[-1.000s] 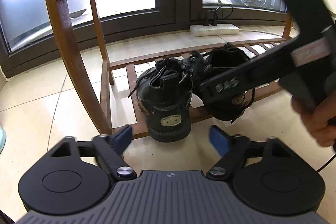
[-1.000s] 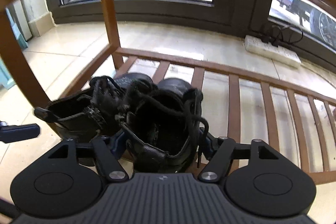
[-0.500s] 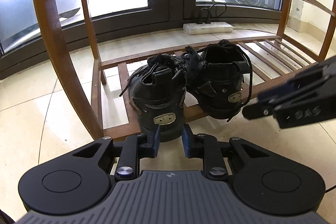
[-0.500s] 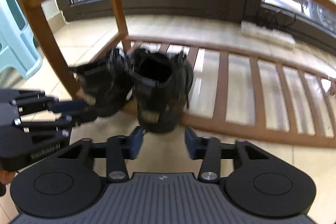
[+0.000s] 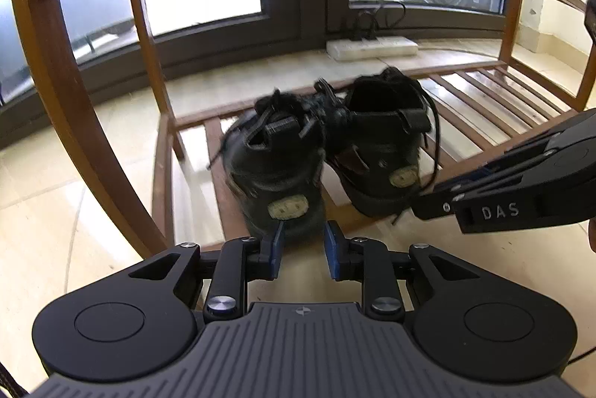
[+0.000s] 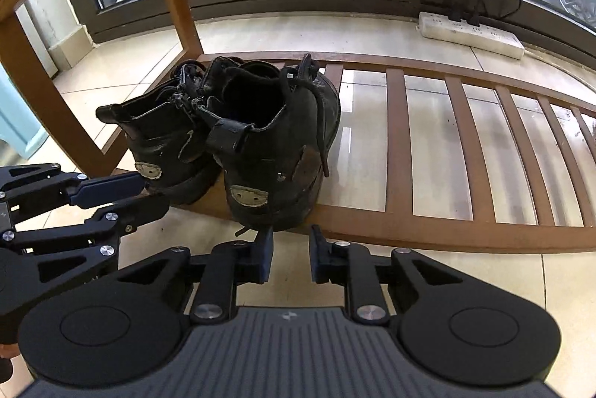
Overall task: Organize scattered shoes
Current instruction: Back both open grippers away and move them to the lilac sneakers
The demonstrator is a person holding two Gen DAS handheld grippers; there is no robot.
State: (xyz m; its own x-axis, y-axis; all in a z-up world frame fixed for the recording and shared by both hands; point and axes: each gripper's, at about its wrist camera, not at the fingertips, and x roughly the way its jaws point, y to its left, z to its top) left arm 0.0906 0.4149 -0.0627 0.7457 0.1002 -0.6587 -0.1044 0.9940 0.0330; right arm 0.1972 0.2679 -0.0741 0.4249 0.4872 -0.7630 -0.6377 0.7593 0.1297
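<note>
Pair of black lace-up boots sits side by side at the left end of the wooden shoe rack's bottom slatted shelf (image 6: 428, 137), heels out toward the cameras, toes toward the window. Left boot (image 5: 275, 170) and right boot (image 5: 383, 152) touch at the ankles; laces hang loose over the front rail.

Left tool (image 5: 301, 245): jaws have just been closing, now a narrow gap, nothing between the pads; tips sit just in front of the left boot's heel. Right tool (image 6: 290, 254): jaws likewise have just been closing, narrow gap, empty; tips just short of the right boot's heel.

Judgement: placement step for this pair looks finished, both tools clear of the boots. Rest of the lower shelf is bare. Next move calls for backing both tools off the rack and finding another stray shoe; none is in view here.
</note>
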